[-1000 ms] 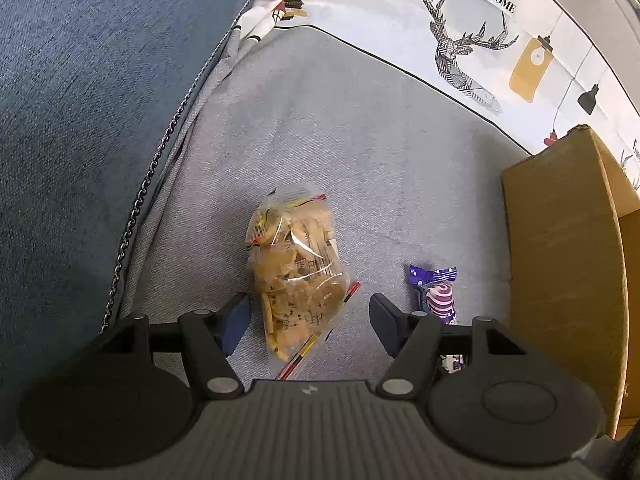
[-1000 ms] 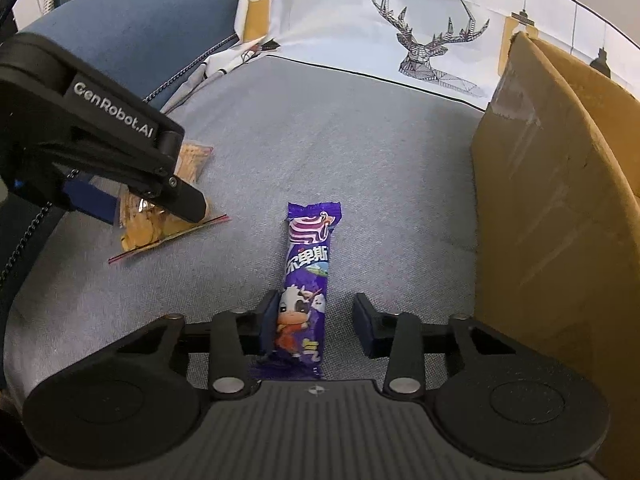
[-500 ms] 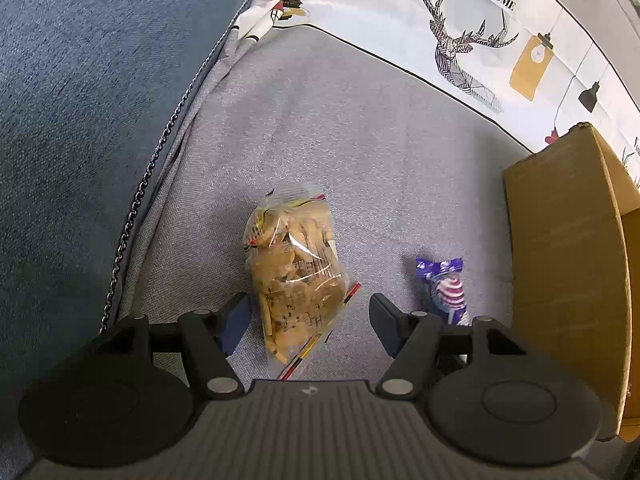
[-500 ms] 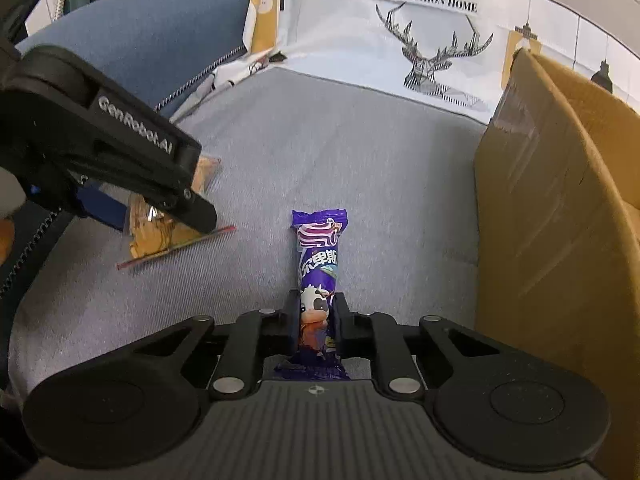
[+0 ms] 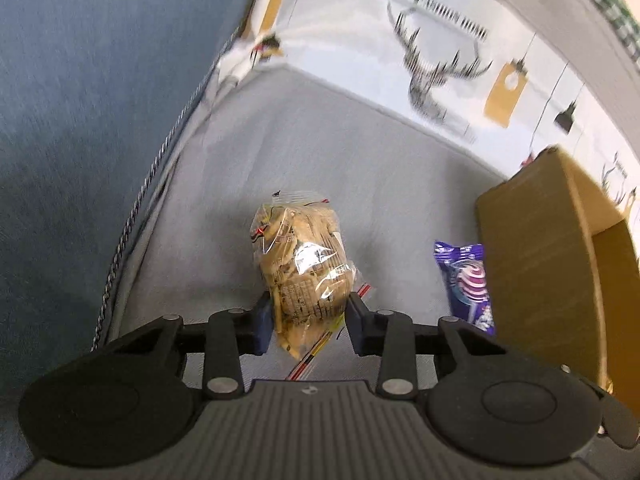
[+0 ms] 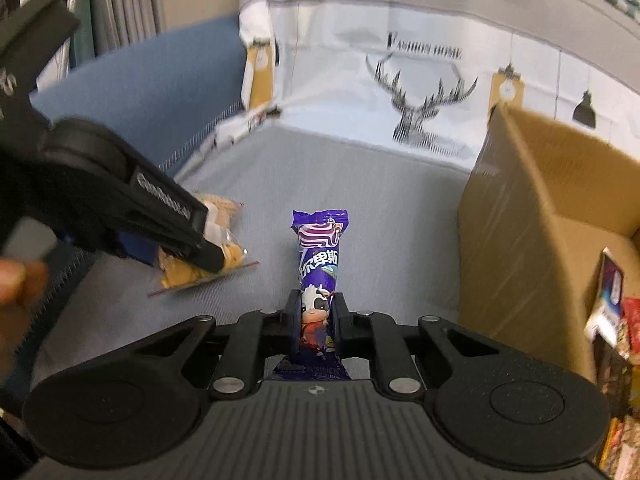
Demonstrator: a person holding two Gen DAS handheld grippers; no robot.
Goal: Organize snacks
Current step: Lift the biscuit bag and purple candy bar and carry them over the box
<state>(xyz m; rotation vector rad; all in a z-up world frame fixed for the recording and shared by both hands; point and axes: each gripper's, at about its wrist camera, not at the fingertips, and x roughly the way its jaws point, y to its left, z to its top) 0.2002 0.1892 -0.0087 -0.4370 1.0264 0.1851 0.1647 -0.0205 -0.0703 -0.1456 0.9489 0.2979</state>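
Note:
My left gripper [image 5: 308, 322] is shut on a clear bag of yellow crackers [image 5: 302, 276] and holds it a little above the grey sofa seat [image 5: 320, 152]. My right gripper [image 6: 316, 320] is shut on a purple snack bar [image 6: 318, 264] with a cartoon cow, lifted off the seat. The purple bar also shows in the left wrist view [image 5: 466, 280], and the cracker bag shows in the right wrist view [image 6: 208, 256] under the left gripper's body [image 6: 132, 220].
An open cardboard box [image 6: 532, 216] stands at the right with several snack packs [image 6: 612, 312] inside; it also shows in the left wrist view [image 5: 560, 248]. A blue sofa arm [image 5: 80, 120] rises at the left. A white deer-print cloth [image 6: 420, 100] covers the backrest.
Both grippers have closed, the left on the cracker bag and the right on the purple bar. Both have lifted their snacks off the seat.

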